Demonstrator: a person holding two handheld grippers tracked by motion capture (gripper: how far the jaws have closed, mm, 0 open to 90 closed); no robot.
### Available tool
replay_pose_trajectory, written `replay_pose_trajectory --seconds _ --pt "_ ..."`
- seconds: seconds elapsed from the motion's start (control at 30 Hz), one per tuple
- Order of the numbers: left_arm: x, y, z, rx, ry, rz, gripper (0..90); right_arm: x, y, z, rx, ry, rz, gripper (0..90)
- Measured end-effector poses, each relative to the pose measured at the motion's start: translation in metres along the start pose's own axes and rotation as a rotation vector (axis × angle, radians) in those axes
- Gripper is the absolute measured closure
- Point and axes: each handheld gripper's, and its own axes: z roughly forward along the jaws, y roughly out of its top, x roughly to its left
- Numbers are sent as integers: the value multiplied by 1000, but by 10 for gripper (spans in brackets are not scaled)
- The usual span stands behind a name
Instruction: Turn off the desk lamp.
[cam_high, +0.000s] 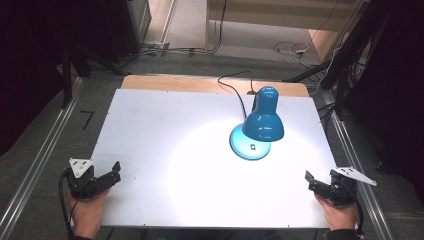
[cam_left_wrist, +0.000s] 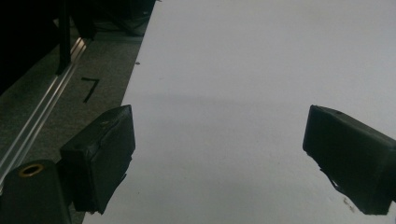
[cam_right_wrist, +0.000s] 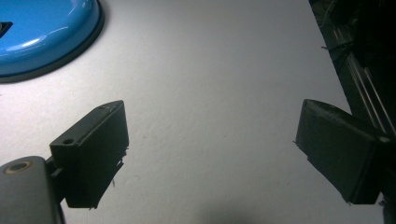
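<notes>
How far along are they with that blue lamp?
Looks like the very start, or the very end. The blue lamp is lit, casting a bright pool on the white table. Both the left tool and right tool rest open at the near corners, holding nothing.

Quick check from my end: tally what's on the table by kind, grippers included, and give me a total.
Blue metal desk lamp with round base, lit: 1
Black power cable running from the lamp: 1
Black two-jaw grippers, left gripper and right gripper, both open and holding nothing: 2
Total: 4
</notes>
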Motion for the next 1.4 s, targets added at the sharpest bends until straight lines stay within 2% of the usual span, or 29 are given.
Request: replay_pose_trajectory --seconds 0.3,1.4 --pt "0 0 0 -1 -2 -3 97 2 1 1 6 11 12 80" --pt "-1 1 0 -3 -2 -6 97 18 5 8 -3 31 7 81"
